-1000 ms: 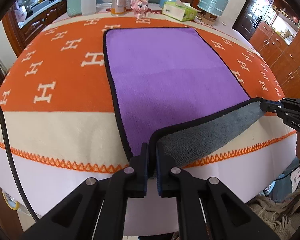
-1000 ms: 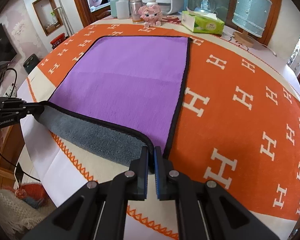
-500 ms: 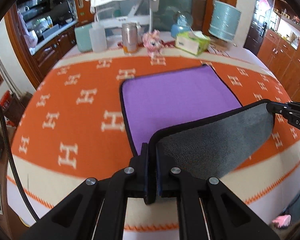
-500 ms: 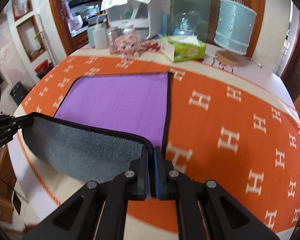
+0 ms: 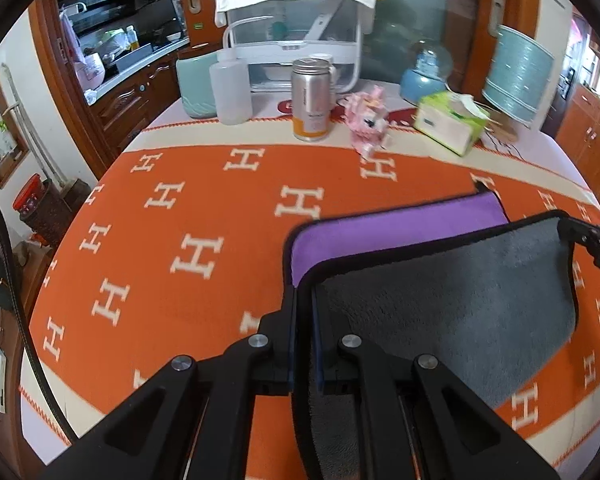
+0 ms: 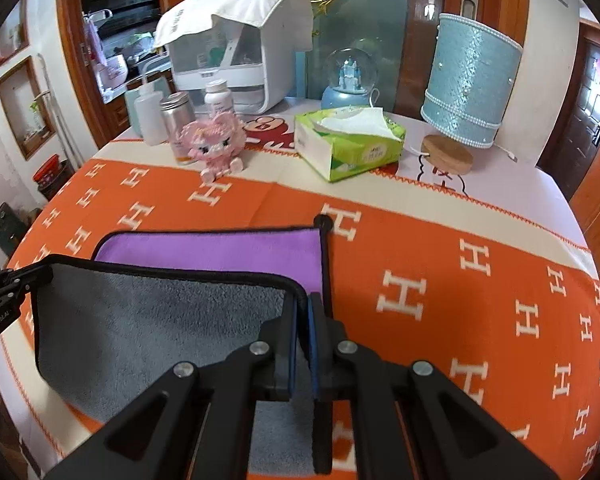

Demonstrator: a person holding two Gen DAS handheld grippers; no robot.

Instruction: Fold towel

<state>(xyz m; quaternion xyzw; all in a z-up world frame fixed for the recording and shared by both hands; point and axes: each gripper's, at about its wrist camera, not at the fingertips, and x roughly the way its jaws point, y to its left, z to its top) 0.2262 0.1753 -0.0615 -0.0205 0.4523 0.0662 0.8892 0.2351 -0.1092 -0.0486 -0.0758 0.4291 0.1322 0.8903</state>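
The towel (image 5: 452, 312) is purple on top and grey underneath, with a black hem, and lies on an orange cloth with white H marks. My left gripper (image 5: 303, 300) is shut on its near left corner. My right gripper (image 6: 303, 304) is shut on the near right corner. Both hold the near edge lifted and carried over the far part, so the grey underside (image 6: 160, 320) faces me. Only a strip of the purple side (image 6: 220, 250) still shows beyond the raised edge. The right gripper also shows at the right edge of the left wrist view (image 5: 592, 240).
At the table's far side stand a metal can (image 5: 311, 100), a white bottle (image 5: 230, 92), a pink toy (image 6: 216, 144), a green tissue box (image 6: 348, 142), a snow globe (image 6: 350, 76), a blue lamp (image 6: 470, 88) and a covered white appliance (image 5: 296, 40). A black cable (image 5: 8, 264) hangs at the left.
Both grippers have lifted the towel's near edge and carried it forward over the towel. Far less purple shows now and more grey underside faces me.
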